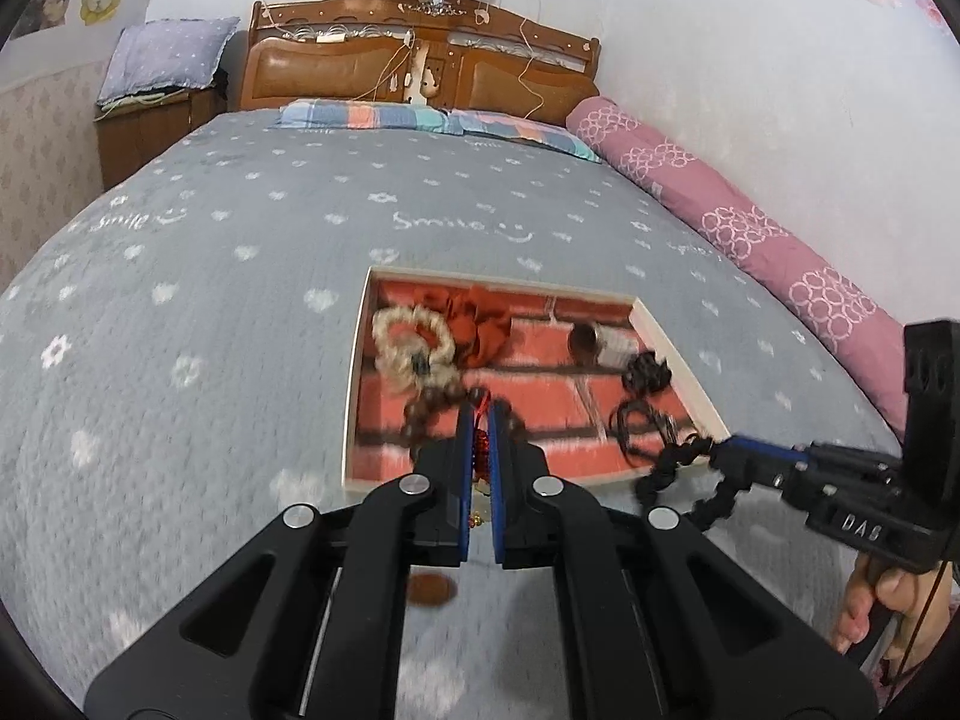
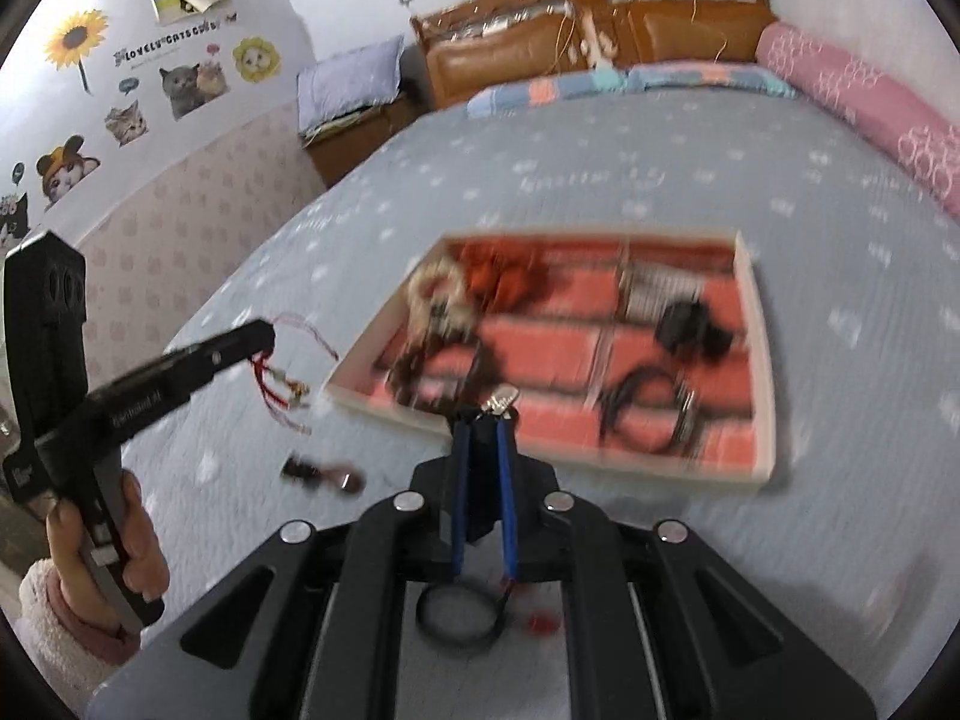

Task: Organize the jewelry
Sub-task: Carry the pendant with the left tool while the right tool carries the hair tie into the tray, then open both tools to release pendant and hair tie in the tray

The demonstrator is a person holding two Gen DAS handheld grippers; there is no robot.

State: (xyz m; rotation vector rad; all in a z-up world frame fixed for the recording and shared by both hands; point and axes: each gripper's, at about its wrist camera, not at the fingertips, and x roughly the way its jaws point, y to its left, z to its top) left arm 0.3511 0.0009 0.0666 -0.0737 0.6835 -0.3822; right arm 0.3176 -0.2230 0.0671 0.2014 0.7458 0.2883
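Sitting on the grey bedspread (image 1: 252, 276) is the jewelry tray (image 1: 672, 354), a shallow pale-rimmed box with a red brick-pattern liner, and it's holding most of the stuff already. A cream beaded bracelet (image 1: 408, 348) is lying at about 10 o'clock inside it, with an orange scrunchie (image 1: 480, 324) right beside that toward 12. A dark bead bracelet (image 1: 432, 408) is resting near 7 o'clock, black hair ties (image 2: 648, 414) are coiled around 4 o'clock, and a fuzzy black piece (image 1: 645, 372) is sitting at 3 o'clock.

The left gripper (image 1: 480, 420) is hanging over the tray's near edge with its blue pads nearly together, pinching a red string charm (image 1: 480, 450) that's dangling between them. In the right wrist view that same string is trailing down with little gold bits on the ends.

The right gripper (image 2: 483, 420) is also pinched down, clamped on a black braided cord (image 1: 678, 462) that's drooping off the tray's 5 o'clock corner; a small silver clasp is showing at its tips.

Out on the bedspread, just off the tray's 7 o'clock corner, a small dark piece (image 2: 324, 474) is lying by itself, too blurry to tell what it is. A black ring (image 2: 459, 612) is lying under the right gripper. Further back, a pink bolster (image 1: 750, 228) is running along the wall and a wooden headboard (image 1: 420, 66) is standing at 12 o'clock.
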